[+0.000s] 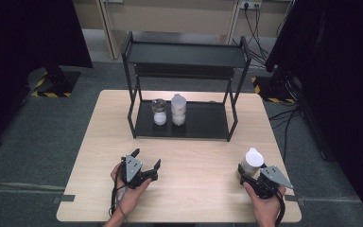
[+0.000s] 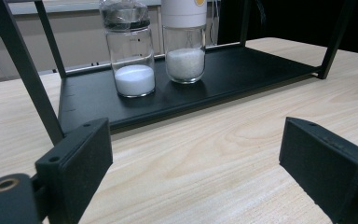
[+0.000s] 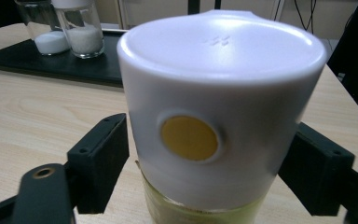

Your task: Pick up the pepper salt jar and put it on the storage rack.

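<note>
White-capped jar (image 3: 221, 121), with a yellow round mark on the cap and a yellowish content showing in the glass below it, stands upright near the right end of the bench's (image 1: 194, 189) front edge. Right hand-held gripper (image 1: 254, 176) is clamped on this jar: in the right gripper view both black pads (image 3: 100, 161) press against its sides just under the cap. Left hand-held gripper (image 1: 146, 163) rests near the front edge, left of centre, well apart from the jar; its jaws stand wide apart with bare wood between them in the left gripper view. Black two-tier metal rack (image 1: 184, 125) sits at the back edge of the bench, centred. On the rack's lower shelf two jars stand upright, just beside each other: a dark-lidded glass jar (image 2: 128, 51) with white powder to the left, and a white-capped glass jar (image 2: 183, 39) with coarser white grains to the right. Upper shelf (image 1: 184, 54) of the rack carries nothing visible.
</note>
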The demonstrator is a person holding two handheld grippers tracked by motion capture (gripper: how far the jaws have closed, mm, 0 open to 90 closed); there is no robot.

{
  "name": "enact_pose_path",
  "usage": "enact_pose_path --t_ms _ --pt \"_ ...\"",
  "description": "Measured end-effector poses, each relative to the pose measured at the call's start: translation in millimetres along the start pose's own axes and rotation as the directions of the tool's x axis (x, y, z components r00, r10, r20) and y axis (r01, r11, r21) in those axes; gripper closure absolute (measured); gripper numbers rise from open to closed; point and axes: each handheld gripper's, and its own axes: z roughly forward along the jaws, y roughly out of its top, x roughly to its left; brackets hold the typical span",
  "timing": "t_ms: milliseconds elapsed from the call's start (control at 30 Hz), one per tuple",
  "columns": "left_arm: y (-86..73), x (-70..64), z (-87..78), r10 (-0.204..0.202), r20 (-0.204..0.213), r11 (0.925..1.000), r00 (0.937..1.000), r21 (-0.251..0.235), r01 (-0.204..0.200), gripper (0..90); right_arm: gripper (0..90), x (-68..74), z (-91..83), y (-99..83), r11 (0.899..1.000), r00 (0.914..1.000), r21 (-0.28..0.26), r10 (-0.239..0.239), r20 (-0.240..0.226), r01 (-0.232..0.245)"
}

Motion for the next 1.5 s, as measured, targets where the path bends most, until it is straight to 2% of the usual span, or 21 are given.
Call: enact_pose_path --t_ms 200,367,633,900,1000,1500 --pt "0.1 0.0 0.1 0.000 0.000 1.0000 1.0000 0.001 0.000 8.9 30.2 -0.8 -1.2 -2.0 1.000 0.9996 -0.006 -0.024 0.016 0.024" --pt "0.0 -0.2 0.1 0.001 -0.001 1.0000 1.0000 0.001 -0.001 9.0 30.7 -1.4 -1.4 -1.0 0.999 0.9994 -0.001 -0.035 0.006 0.035" --pt "0.1 0.3 0.3 -0.006 0.000 1.0000 1.0000 0.000 0.006 8.9 30.9 2.3 -1.0 -0.9 0.998 0.9988 -0.029 -0.048 0.002 0.048" --pt "0.1 0.0 0.1 -0.001 -0.002 1.0000 1.0000 0.001 0.001 9.0 30.9 14.7 3.4 17.0 0.995 0.9980 -0.087 -0.054 -0.034 0.051" --pt "0.1 -0.1 0.1 0.001 -0.001 1.0000 1.0000 0.001 -0.001 9.0 30.9 22.9 11.4 27.8 0.993 0.9973 -0.106 -0.050 -0.053 0.044" --pt "0.1 -0.2 0.1 0.002 0.000 1.0000 1.0000 0.001 -0.002 9.0 30.9 44.7 35.7 56.0 0.987 0.9938 -0.150 -0.070 -0.087 0.057"
